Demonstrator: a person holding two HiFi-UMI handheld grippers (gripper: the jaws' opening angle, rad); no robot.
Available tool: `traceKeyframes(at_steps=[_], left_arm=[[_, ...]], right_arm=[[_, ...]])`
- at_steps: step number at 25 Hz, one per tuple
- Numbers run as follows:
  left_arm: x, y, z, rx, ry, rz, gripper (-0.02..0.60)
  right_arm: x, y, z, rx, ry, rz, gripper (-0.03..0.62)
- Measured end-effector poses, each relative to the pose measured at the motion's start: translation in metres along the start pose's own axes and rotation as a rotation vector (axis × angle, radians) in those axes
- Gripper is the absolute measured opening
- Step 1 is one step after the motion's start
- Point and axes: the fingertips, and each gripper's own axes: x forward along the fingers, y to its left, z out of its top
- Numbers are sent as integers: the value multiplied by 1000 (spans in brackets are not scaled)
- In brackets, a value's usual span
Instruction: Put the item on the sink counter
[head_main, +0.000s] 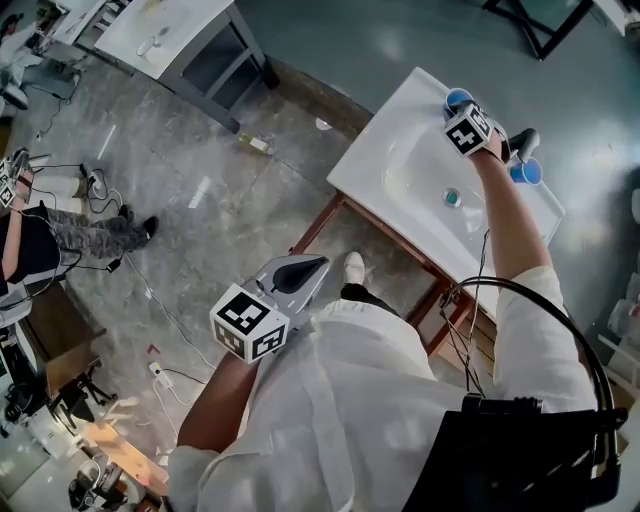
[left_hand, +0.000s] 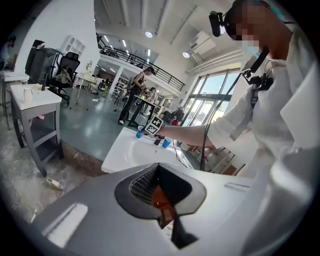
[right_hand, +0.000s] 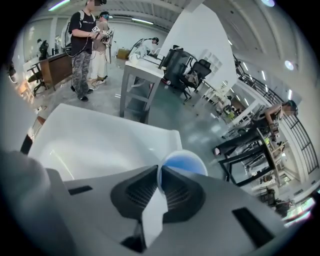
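A white sink (head_main: 400, 130) on a wooden stand is at the upper right of the head view. My right gripper (head_main: 462, 106) reaches over its far corner. Its pads are pinched on the rim of a blue cup (head_main: 455, 97) that rests on the counter there. In the right gripper view the cup (right_hand: 185, 164) shows just past the right gripper (right_hand: 159, 176), above the basin (right_hand: 100, 145). A second blue cup (head_main: 527, 172) stands beside the dark faucet (head_main: 522, 140). My left gripper (head_main: 312, 266) hangs low over the floor, short of the sink. It is shut and holds nothing (left_hand: 158, 172).
A grey table (head_main: 180, 30) stands at the far left. A small bottle (head_main: 258, 145) and cables (head_main: 150, 300) lie on the floor. A seated person (head_main: 60, 240) is at the left edge. The drain (head_main: 452, 197) is in the middle of the basin.
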Motion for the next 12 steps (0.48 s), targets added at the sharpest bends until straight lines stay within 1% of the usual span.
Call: traceKeyframes(at_steps=[4, 6, 9, 12], left_arm=[[-7, 0, -3, 20, -5, -18, 6], [-14, -3, -8, 33, -5, -34, 5], [-27, -7, -15, 52, -5, -64, 5], [-44, -16, -29, 71, 4, -106, 6]], right_arm=[[-18, 13, 8, 23, -30, 9, 21], [-31, 28, 9, 37, -36, 21, 20], [-56, 50, 16, 29, -56, 32, 20], [-84, 82, 15, 49, -55, 43, 18]])
